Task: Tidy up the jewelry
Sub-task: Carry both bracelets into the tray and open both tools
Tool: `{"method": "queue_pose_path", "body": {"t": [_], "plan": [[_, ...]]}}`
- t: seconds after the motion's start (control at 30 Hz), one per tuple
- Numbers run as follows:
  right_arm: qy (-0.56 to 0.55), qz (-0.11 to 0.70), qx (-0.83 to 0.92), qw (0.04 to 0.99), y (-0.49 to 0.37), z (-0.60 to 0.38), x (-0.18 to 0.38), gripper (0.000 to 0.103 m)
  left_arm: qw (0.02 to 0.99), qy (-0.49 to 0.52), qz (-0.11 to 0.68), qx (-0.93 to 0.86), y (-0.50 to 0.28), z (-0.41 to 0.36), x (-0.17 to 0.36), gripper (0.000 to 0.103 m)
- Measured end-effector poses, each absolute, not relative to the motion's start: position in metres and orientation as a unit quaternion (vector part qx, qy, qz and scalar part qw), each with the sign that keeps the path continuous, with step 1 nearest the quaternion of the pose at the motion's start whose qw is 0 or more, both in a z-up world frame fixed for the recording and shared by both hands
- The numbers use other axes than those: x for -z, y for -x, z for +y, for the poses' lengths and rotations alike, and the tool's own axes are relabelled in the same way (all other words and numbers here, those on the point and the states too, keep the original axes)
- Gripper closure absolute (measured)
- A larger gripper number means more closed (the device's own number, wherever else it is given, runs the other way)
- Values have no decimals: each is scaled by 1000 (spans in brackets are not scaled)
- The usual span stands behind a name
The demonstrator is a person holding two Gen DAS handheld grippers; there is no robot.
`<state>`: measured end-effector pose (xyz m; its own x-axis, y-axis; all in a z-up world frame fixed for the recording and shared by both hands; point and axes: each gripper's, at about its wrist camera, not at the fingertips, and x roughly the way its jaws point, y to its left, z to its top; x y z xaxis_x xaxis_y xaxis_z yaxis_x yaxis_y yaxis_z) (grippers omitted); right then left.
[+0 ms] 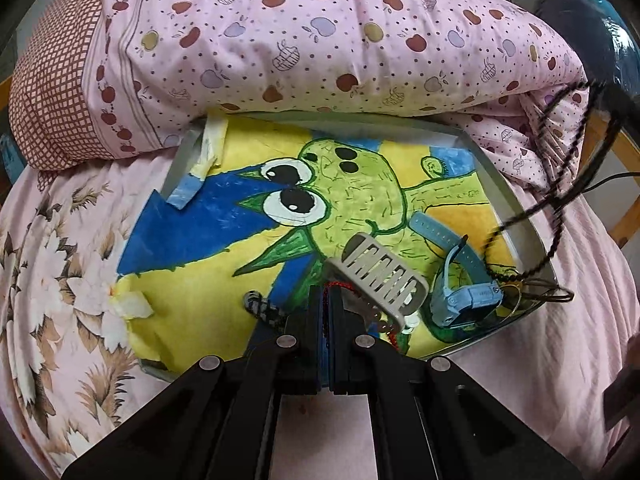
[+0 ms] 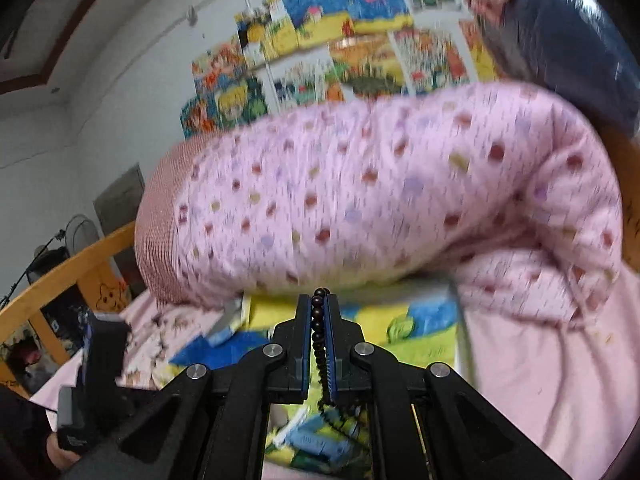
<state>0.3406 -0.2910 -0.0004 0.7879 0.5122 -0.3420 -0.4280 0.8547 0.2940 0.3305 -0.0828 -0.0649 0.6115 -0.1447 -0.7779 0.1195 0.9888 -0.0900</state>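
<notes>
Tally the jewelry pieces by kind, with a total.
Blue watch: 1
Beige clip: 1
Dark bead string: 1
Red cord: 1
Checked band: 1
Wire loop: 1
Total: 6

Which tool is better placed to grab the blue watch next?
Neither is free, but the left tool is closer: it is low in the tray beside the blue watch, while the right tool holds dark beads.

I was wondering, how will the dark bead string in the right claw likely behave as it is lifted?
The bead string probably hangs floppy: it droops below the right claw. Its round beads look smooth, so it may slip. The trailing loop may snag the tray.
</notes>
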Motion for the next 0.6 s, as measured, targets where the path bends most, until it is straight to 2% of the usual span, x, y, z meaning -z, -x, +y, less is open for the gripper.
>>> {"method": "queue_pose_path", "body": {"t": [0.4, 0.47, 0.5, 0.53, 0.57, 0.6], "plan": [[-98, 346, -256, 897, -360, -271, 63, 96, 884, 25, 461, 74, -344, -79, 81, 102], [-102, 354, -249, 896, -362, -272, 65, 91, 881, 25, 466, 71, -344, -78, 82, 102], [-103, 356, -246, 896, -361, -273, 66, 87, 881, 25, 468, 69, -344, -77, 82, 98], [-103, 355, -244, 896, -360, -274, 66, 78, 881, 23, 469, 66, -344, -77, 81, 95], [-103, 354, -241, 898, -358, -276, 66, 70, 881, 24, 468, 64, -342, -76, 79, 84], [-103, 351, -239, 899, -355, -277, 64, 67, 882, 27, 466, 64, -341, -75, 78, 68]]}}
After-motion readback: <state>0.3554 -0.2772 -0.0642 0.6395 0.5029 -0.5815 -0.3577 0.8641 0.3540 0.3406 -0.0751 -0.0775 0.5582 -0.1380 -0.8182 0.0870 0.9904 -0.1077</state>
